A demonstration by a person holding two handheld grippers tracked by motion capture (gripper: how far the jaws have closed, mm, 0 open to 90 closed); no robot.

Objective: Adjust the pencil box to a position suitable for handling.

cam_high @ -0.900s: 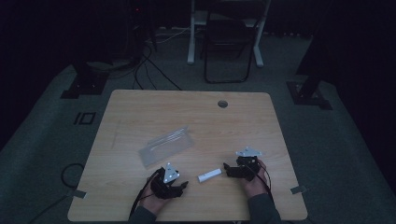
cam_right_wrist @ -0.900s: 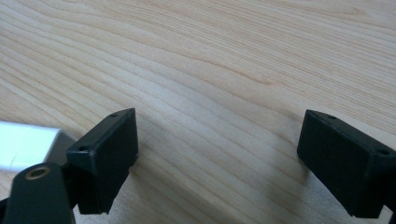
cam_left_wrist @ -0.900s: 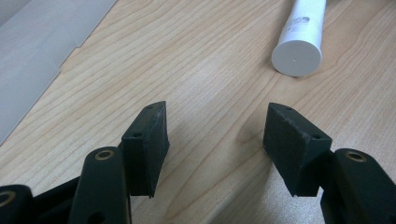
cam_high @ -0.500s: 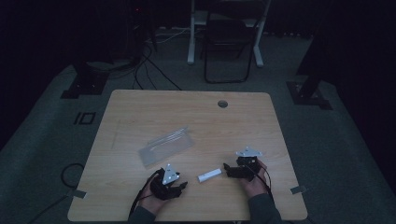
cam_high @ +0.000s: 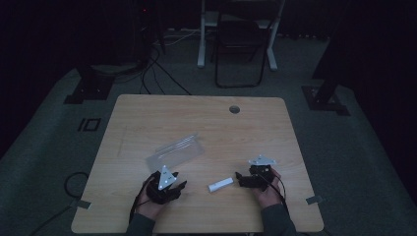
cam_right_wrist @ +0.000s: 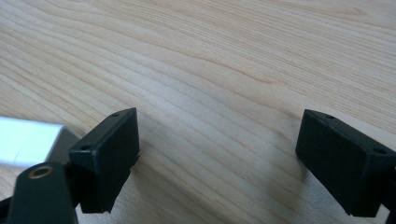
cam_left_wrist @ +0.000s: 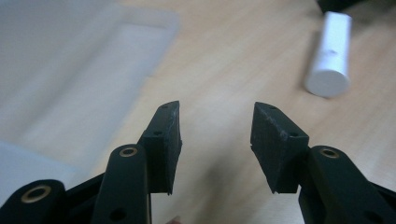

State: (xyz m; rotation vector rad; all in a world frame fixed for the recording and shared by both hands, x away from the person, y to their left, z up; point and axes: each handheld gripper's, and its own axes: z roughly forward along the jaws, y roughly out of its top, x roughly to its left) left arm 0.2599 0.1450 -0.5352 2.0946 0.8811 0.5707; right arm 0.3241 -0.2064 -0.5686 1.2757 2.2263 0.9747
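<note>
A short white cylinder (cam_high: pixel 220 184) lies on the wooden table (cam_high: pixel 206 123) between my two grippers. In the left gripper view the white cylinder (cam_left_wrist: pixel 329 56) rests ahead and to the right, beyond the jaws. My left gripper (cam_high: pixel 178 187) (cam_left_wrist: pixel 215 126) is open over bare wood. My right gripper (cam_high: pixel 240 178) (cam_right_wrist: pixel 217 140) stands wide open just right of the cylinder, nothing between its jaws. In the right gripper view the cylinder's end (cam_right_wrist: pixel 28 135) shows outside the left jaw. A clear plastic case (cam_high: pixel 174 150) (cam_left_wrist: pixel 70 70) lies just beyond the left gripper.
A round cable hole (cam_high: pixel 234 109) sits near the table's far edge. Behind the table stand a folding chair (cam_high: pixel 241 44) and dark stands with cables on the floor. The room is dim.
</note>
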